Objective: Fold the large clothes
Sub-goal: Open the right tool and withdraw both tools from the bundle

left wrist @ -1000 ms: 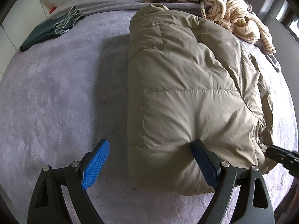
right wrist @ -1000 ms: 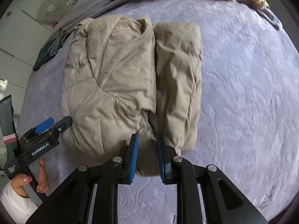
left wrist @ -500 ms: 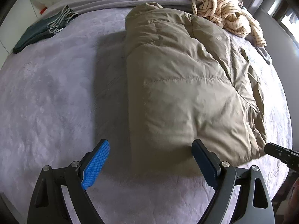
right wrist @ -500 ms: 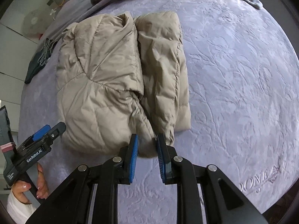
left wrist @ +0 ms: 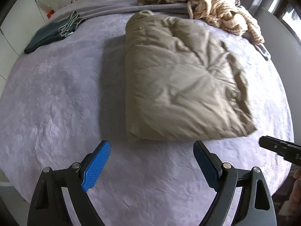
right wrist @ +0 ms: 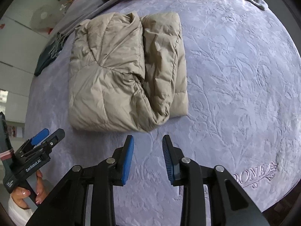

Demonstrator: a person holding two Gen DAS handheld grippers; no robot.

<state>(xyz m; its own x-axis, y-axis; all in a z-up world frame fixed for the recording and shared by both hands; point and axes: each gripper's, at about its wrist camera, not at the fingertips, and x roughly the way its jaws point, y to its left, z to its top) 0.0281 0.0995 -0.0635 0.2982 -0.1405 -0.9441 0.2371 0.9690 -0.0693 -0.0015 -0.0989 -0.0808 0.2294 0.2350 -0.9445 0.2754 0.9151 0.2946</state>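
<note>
Right wrist view: bedspread [right wrist: 235,75], lilac plush with embossed leaves, carried the khaki puffer jacket [right wrist: 120,71], folded into a quilted block near its middle. Judged best now to draw both tools clear without snagging the slippery shell. Left gripper [left wrist: 151,162] stood wide apart, empty. Right gripper [right wrist: 148,157] had just been opening, nothing between its blue ribbed pads.

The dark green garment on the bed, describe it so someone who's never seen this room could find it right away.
Start from the bed's lilac embossed cover, with the folded beige puffer jacket in the middle. Look to the jacket's far left, near the edge by the white wall: the dark green garment lies flat there. It is the only dark piece, trimmed with a pale twisted cord, unlike the striped cream heap at the head.
</note>
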